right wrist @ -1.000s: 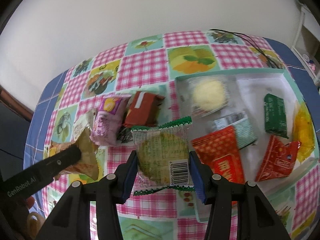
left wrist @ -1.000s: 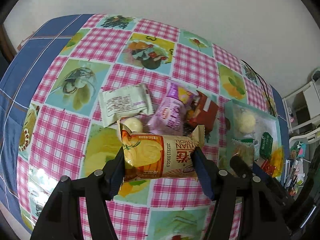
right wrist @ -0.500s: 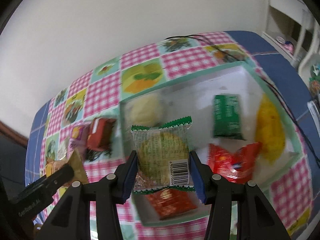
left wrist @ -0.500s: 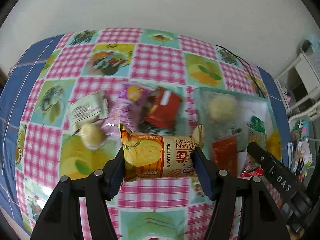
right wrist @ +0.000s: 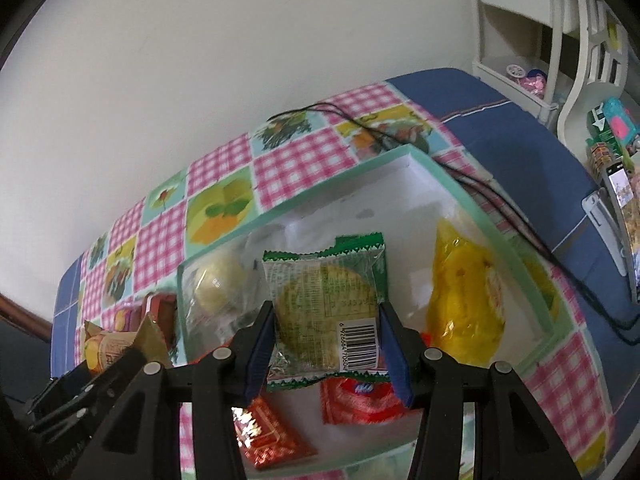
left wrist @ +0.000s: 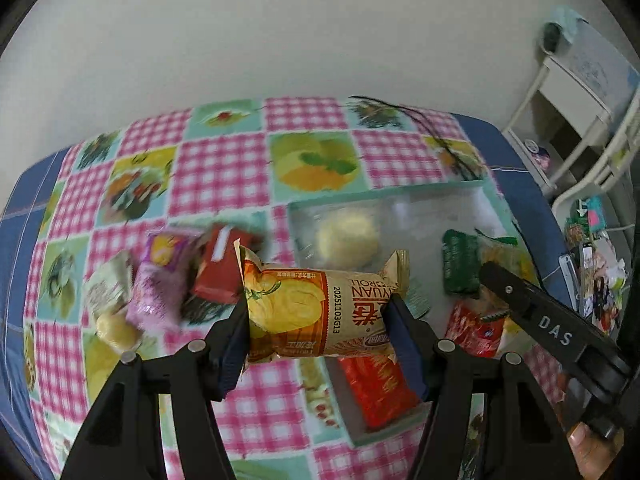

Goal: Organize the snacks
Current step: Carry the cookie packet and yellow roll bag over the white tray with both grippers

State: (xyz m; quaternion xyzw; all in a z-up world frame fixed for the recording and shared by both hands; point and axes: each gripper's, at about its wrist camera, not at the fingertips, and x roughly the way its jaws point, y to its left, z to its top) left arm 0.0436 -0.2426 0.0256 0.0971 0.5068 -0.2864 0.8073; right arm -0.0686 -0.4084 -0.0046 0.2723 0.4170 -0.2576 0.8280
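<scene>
My left gripper is shut on an orange egg-roll packet, held crosswise above the table near the left edge of the mint-green tray. My right gripper is shut on a green-edged clear biscuit packet, hanging over the tray. Inside the tray lie a round pale cake, a yellow packet, red packets and a dark green packet. Left of the tray sit a purple packet and a red packet. The right gripper's arm shows at right in the left wrist view.
A pink-checked fruit-pattern tablecloth covers the table, with a blue cloth at its edges. A black cable runs along the tray's far right side. A white chair or shelf and cluttered items stand to the right. A white wall lies behind.
Both grippers have moved rightward with their packets, from over the loose snack pile toward the tray. The right gripper now hangs over the tray's middle. Neither grip has altered.
</scene>
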